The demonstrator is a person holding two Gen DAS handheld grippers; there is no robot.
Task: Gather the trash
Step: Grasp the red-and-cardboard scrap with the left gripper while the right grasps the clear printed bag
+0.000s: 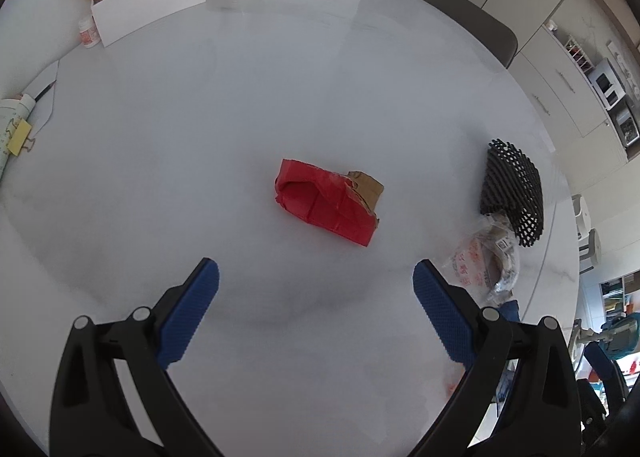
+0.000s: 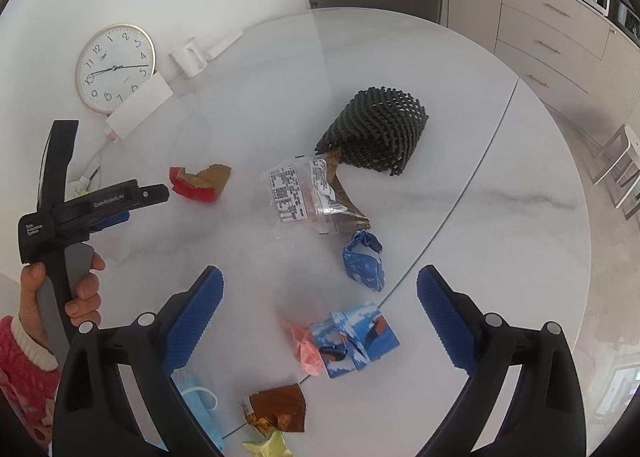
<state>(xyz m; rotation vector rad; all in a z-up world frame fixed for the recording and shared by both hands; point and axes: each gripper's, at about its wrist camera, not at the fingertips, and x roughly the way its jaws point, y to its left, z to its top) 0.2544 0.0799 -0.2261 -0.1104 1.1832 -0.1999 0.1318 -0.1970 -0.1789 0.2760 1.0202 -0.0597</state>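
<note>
Plainly, the left claw (image 1: 316, 277) stands wide with nothing between its blue pads, poised above the white desk (image 1: 160, 177). Just ahead of it lies a red paper scrap (image 1: 324, 203) with torn brown card at one edge. Off to its right sit a clear printed wrapper (image 1: 486, 261) and a black mesh basket (image 1: 514, 193) tipped on its side, the two touching.

The right claw (image 2: 320, 289) is likewise spread wide and empty. Between its pads lie a blue patterned carton (image 2: 356, 341) and a pink scrap (image 2: 306, 349) touching it; a crumpled blue wrapper (image 2: 362, 261) lies just beyond. Nearer the camera are a brown foil wrapper (image 2: 280, 407), a yellow piece (image 2: 268, 445) and what may be a blue face mask (image 2: 200, 401), partly hidden. A hand (image 2: 76, 285) grips the other tool at left. A clock (image 2: 115, 68) and a mug (image 2: 188, 57) stand at the far edge.
</note>
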